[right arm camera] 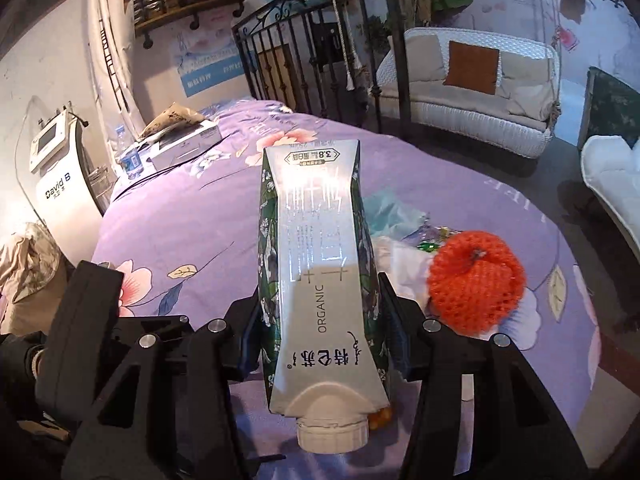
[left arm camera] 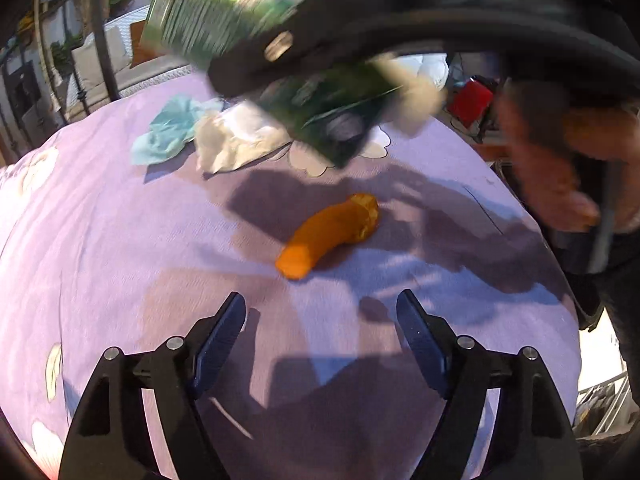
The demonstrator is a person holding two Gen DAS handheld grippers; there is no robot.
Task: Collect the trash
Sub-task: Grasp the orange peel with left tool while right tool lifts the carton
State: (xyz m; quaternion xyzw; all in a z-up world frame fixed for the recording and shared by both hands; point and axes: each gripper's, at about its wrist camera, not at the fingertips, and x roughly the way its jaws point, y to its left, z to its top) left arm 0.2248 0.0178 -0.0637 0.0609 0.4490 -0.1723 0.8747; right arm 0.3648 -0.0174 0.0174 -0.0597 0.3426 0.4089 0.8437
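I have the milk carton (right arm camera: 320, 280) clamped between the fingers of my right gripper (right arm camera: 320, 340), lifted above the purple floral bedspread (right arm camera: 180, 216), its white cap (right arm camera: 332, 436) pointing back toward my camera. In the left wrist view the same carton (left arm camera: 332, 120) appears blurred, hanging over the bed. Just beside it on the right sits an orange foam fruit net (right arm camera: 476, 284), with white crumpled tissue (right arm camera: 404, 264) and a blue tissue (right arm camera: 388, 212) behind. My left gripper (left arm camera: 320, 320) hovers over the bedspread with fingers apart, gripping nothing; an orange peel (left arm camera: 328, 236) lies just ahead of them.
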